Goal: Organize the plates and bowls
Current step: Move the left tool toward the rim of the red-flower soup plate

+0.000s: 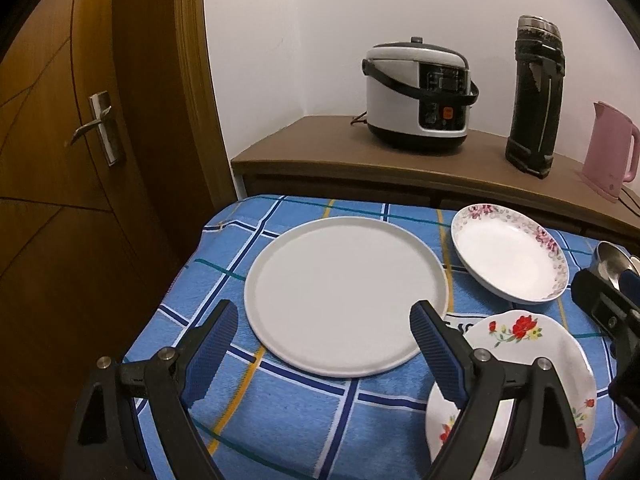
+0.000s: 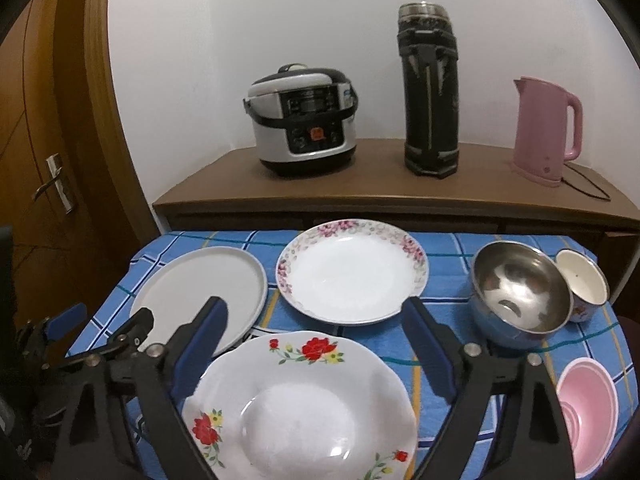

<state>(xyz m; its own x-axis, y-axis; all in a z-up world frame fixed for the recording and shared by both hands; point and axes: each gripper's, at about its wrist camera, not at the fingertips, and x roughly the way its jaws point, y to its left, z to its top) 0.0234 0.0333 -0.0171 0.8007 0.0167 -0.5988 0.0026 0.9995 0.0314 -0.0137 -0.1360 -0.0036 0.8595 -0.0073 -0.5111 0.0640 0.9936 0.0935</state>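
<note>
A plain white flat plate lies at the left of the blue checked cloth. My left gripper hangs open just above its near rim with nothing between the fingers. To its right are a deep plate with a pink floral rim and a red-flowered plate. In the right wrist view my right gripper stands open over the far edge of the red-flowered plate, pads apart from it. The pink-rimmed plate and the white plate lie beyond. The left gripper shows at the left.
A steel bowl, a small enamel cup and a pink bowl sit at the right of the cloth. Behind, a wooden cabinet carries a rice cooker, a black thermos and a pink kettle. A door stands at the left.
</note>
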